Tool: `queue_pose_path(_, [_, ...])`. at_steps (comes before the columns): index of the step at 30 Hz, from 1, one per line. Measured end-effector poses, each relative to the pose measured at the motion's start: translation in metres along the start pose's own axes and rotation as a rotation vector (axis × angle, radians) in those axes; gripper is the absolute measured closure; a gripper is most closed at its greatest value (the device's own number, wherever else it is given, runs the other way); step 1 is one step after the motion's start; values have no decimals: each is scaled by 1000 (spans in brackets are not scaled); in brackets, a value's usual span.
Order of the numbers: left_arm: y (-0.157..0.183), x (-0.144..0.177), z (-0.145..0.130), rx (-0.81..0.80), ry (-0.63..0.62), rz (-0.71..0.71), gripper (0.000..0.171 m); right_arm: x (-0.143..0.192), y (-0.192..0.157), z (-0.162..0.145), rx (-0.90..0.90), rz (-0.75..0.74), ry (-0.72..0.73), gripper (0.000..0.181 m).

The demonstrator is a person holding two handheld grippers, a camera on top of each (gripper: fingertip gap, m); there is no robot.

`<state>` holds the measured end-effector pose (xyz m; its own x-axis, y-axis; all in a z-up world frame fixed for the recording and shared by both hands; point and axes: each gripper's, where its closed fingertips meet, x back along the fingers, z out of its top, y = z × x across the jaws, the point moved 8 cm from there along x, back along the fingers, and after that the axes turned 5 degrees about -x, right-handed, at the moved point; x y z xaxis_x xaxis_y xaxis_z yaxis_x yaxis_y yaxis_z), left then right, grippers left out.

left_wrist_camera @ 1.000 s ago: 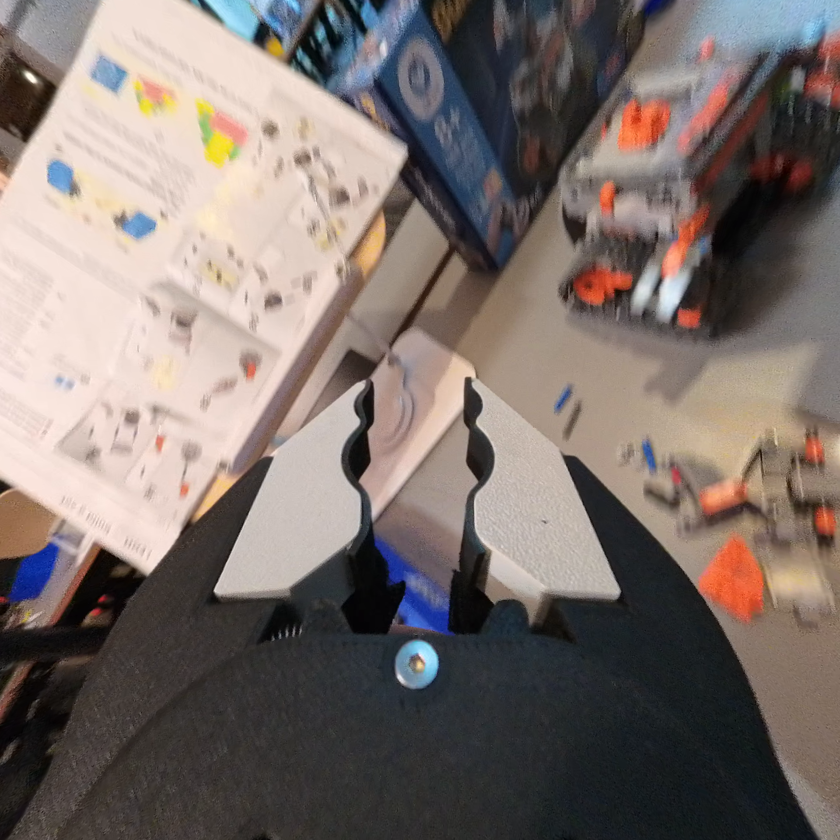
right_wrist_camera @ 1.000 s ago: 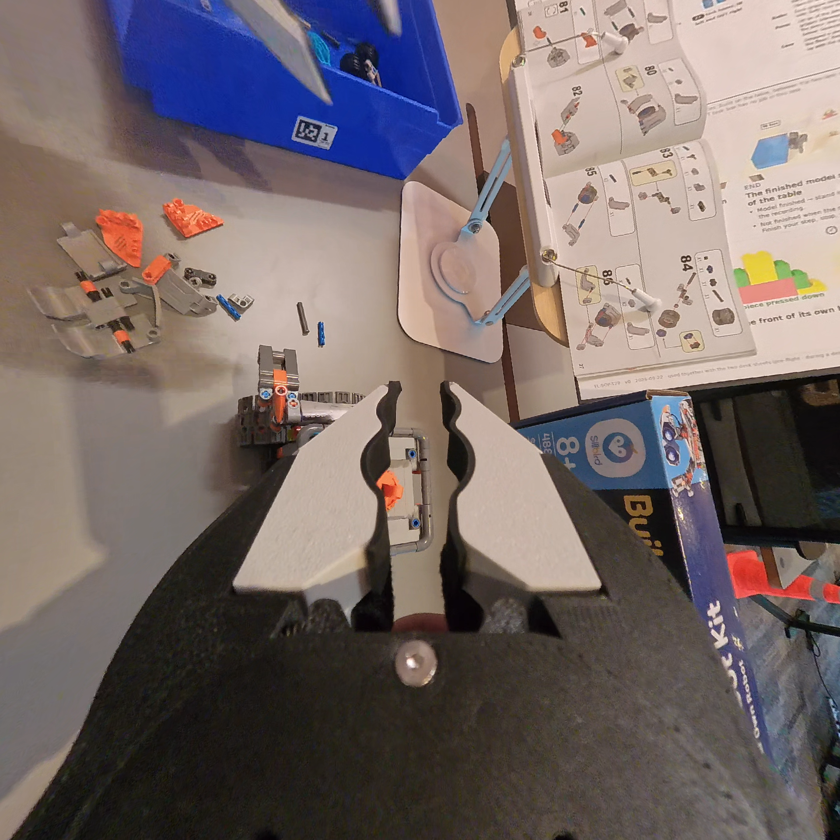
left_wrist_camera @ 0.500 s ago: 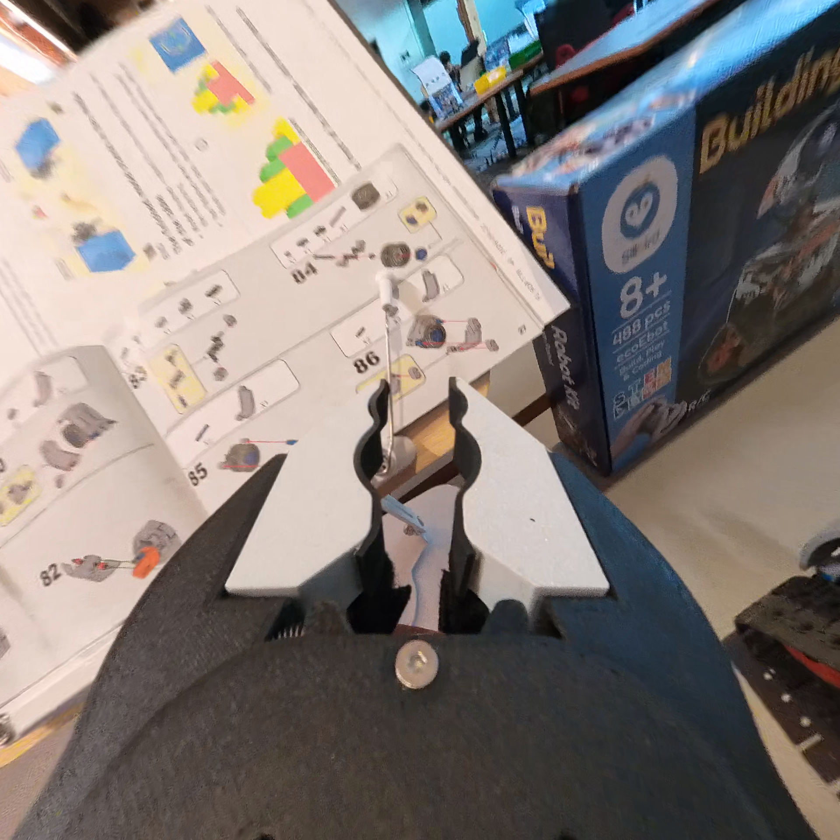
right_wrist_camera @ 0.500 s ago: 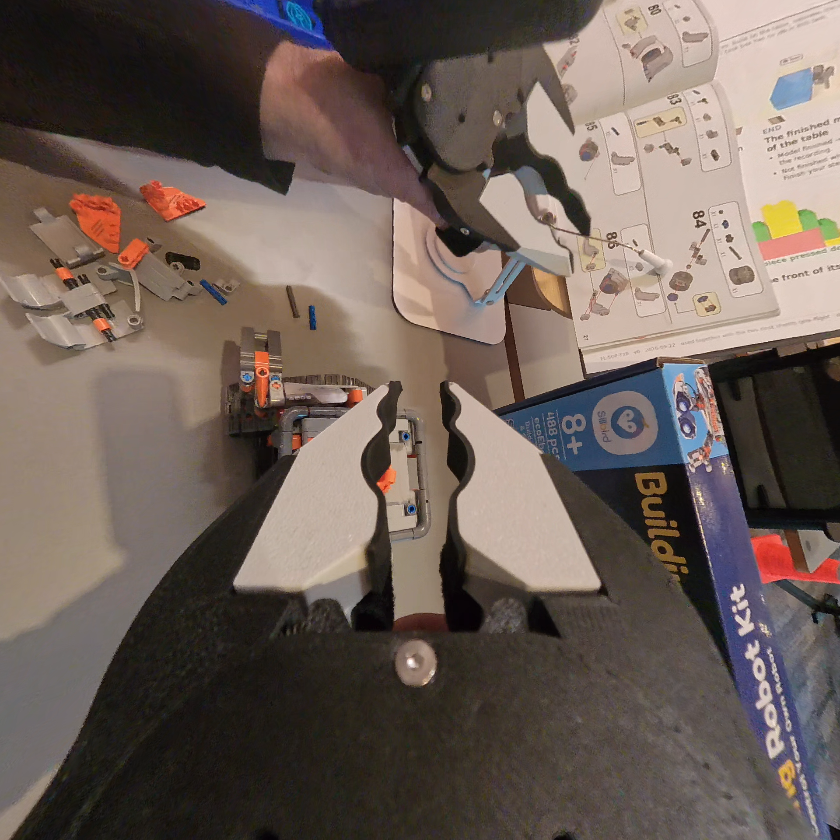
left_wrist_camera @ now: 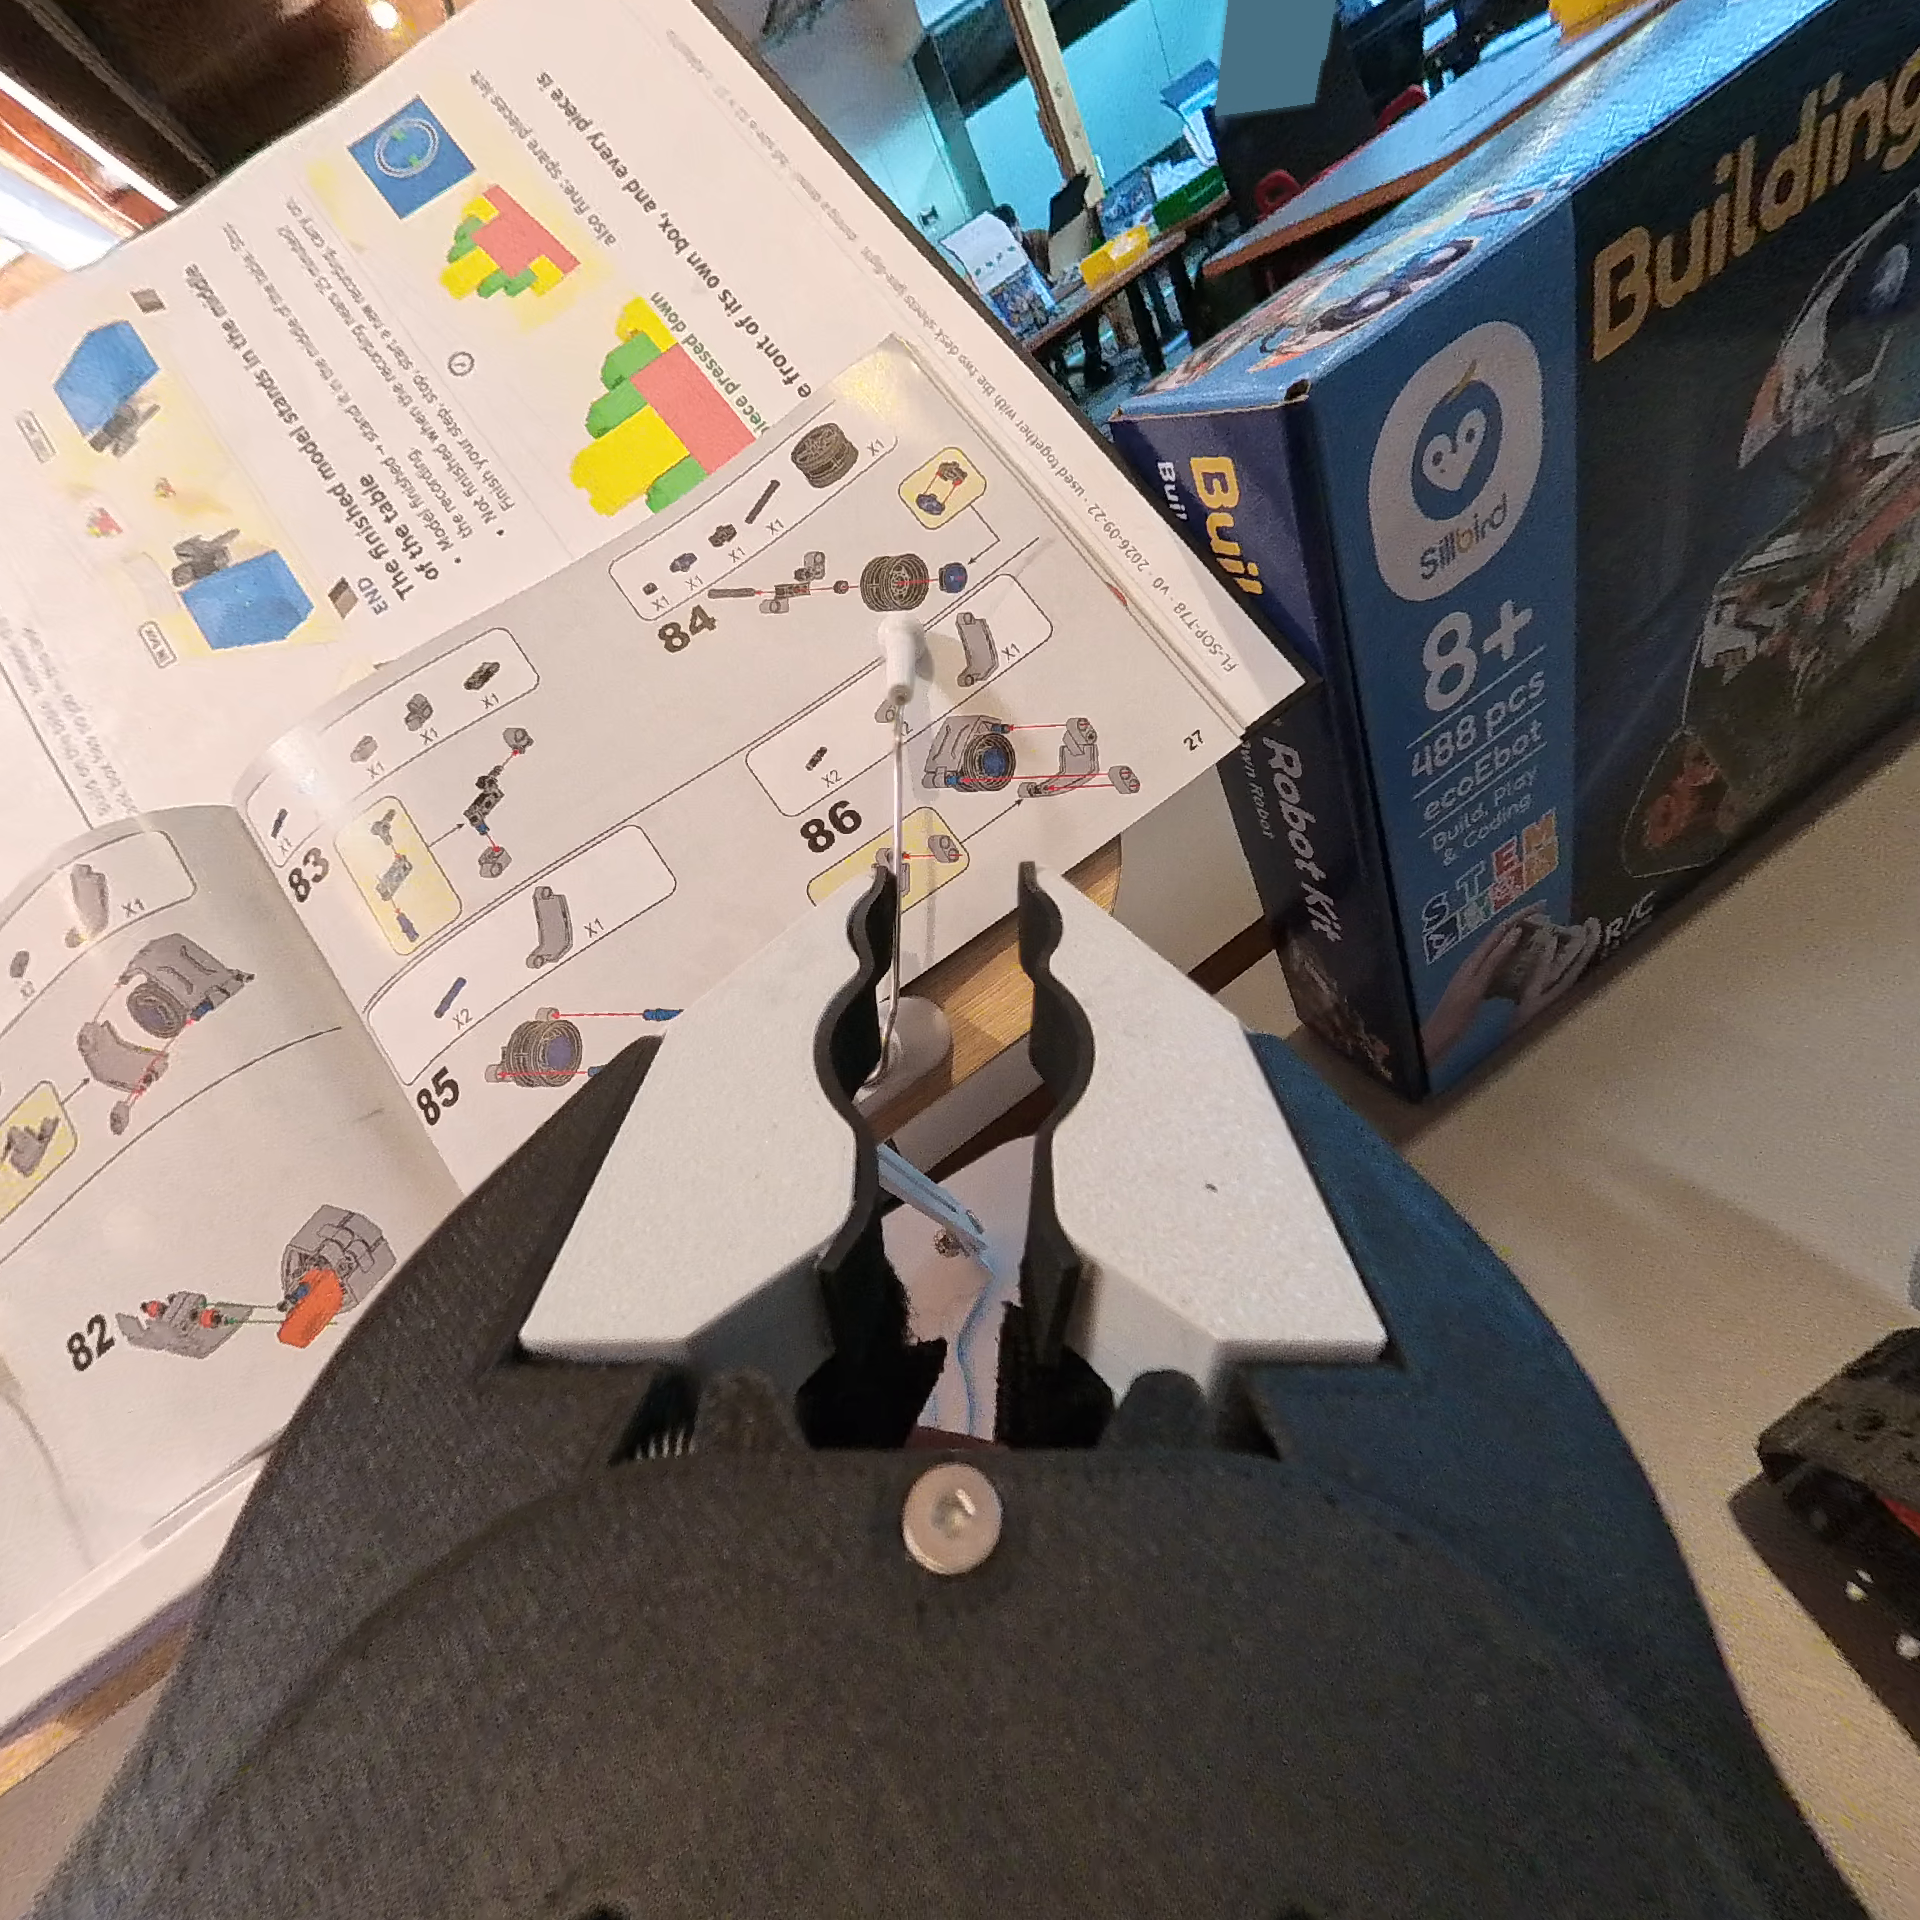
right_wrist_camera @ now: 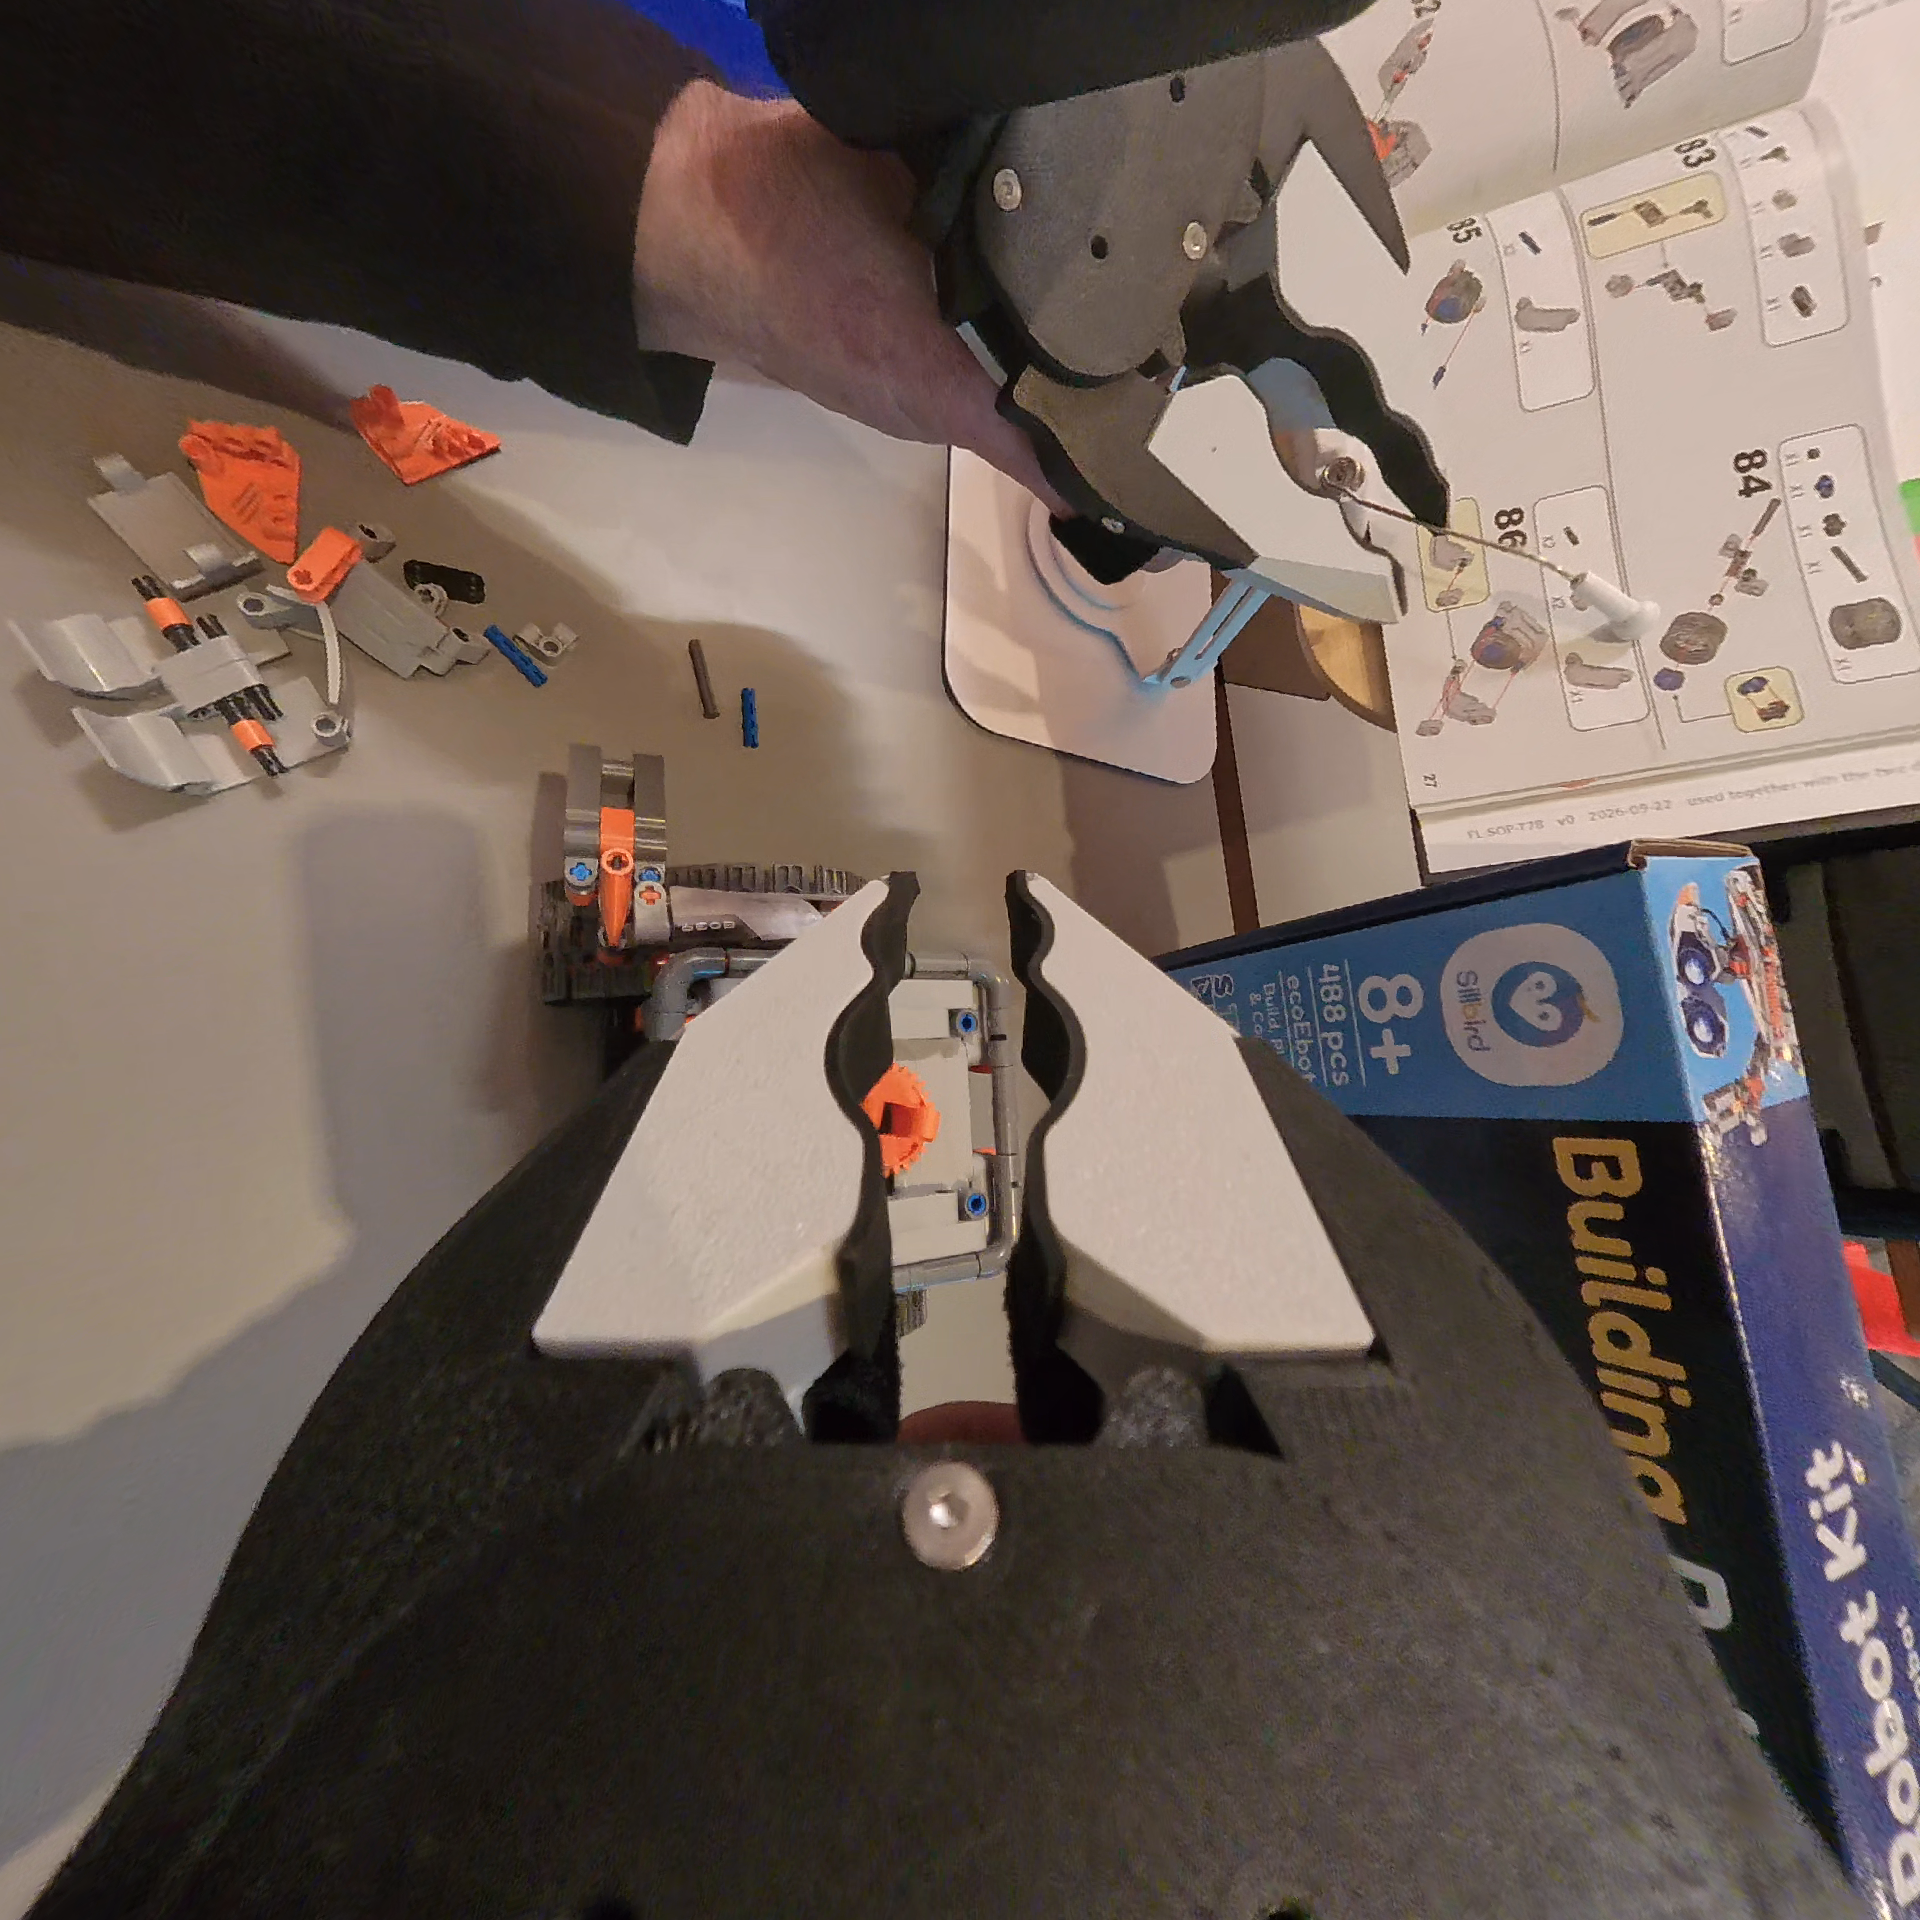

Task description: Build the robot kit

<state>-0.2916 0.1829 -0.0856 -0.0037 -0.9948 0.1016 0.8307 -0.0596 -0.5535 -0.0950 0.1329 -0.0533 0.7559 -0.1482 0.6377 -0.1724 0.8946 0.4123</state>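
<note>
Left gripper slightly parted, empty, at booklet; right gripper likewise over model

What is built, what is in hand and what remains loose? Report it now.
Built: a partly assembled tracked model stands on the table. In hand: nothing gripped. The left gripper has the wire page holder over the open manual between its open fingers, contact unclear. The right gripper hovers open over the model. Left: grey and orange pieces and two small pins lie loose.
</note>
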Motion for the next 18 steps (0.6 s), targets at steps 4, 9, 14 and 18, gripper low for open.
queue_pose_path(4, [1, 2, -2, -27, 17, -11, 160, 0, 0, 0, -2, 0, 0, 164])
queue_pose_path(9, [1, 2, -2, -57, 15, -29, 161, 1, 0, 1, 0, 1, 4, 164])
queue_pose_path(14, [0, 6, -3, -104, -33, -106, 167, 5, -4, 7, 19, -5, 10, 164])
queue_pose_path(18, [1, 8, -3, -123, -56, -150, 167, 10, -14, 22, 63, -5, 34, 164])
